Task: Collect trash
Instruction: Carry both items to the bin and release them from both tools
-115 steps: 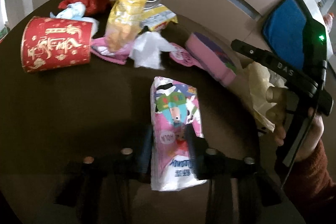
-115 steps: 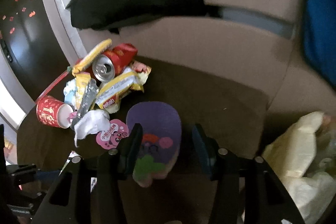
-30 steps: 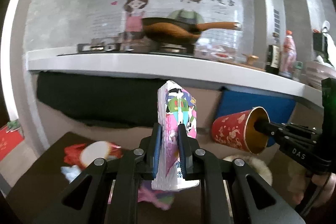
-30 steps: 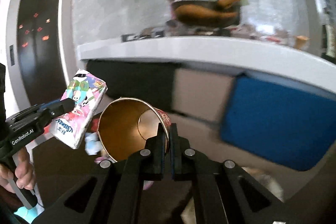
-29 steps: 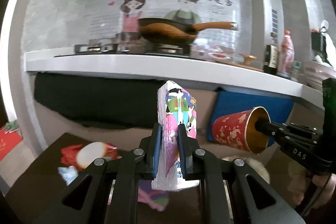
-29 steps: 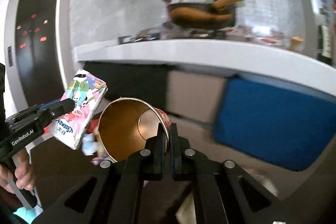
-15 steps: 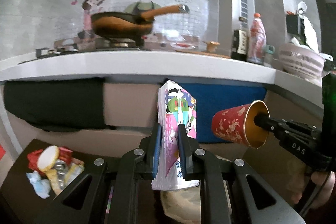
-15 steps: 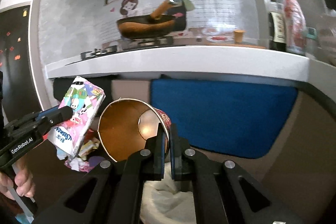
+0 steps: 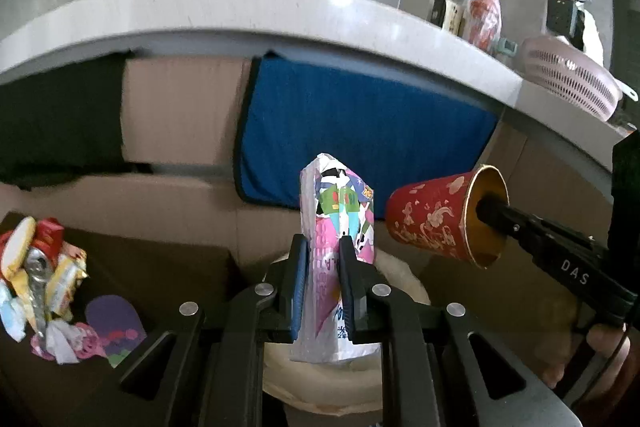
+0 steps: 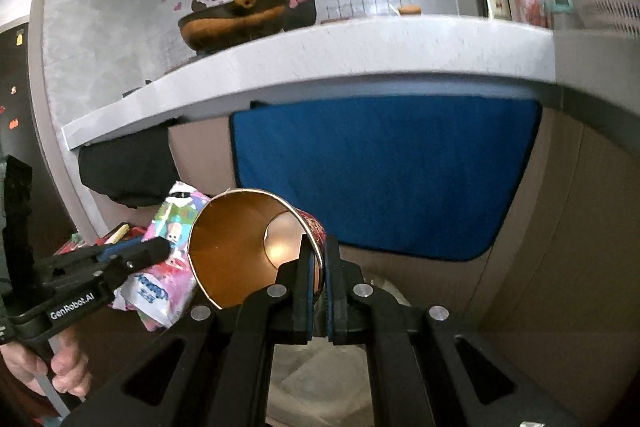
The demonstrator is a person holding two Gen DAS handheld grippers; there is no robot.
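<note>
My left gripper (image 9: pixel 323 247) is shut on a pink cartoon-printed tissue pack (image 9: pixel 340 211), held upright in the air. My right gripper (image 10: pixel 317 247) is shut on the rim of a red paper cup (image 10: pixel 244 247), which lies on its side with its gold inside facing the camera. In the left wrist view the cup (image 9: pixel 436 223) hangs just right of the pack, with the right gripper (image 9: pixel 486 207) reaching into its mouth. Both hang over a pale trash bag (image 9: pixel 404 275), whose crumpled plastic (image 10: pixel 320 359) also shows under the right gripper.
A pile of wrappers, a crushed can and a purple pad (image 9: pixel 112 319) lies on the dark brown table (image 9: pixel 160 267) at the left. Behind stand a blue towel (image 9: pixel 360 131), a white counter (image 9: pixel 280 11) and a pink colander (image 9: pixel 572 83).
Both grippers have swung right and sunk with their loads. The view has tilted down, the trash pile has slid to the left edge, and the pale bag now shows beneath the pack and cup.
</note>
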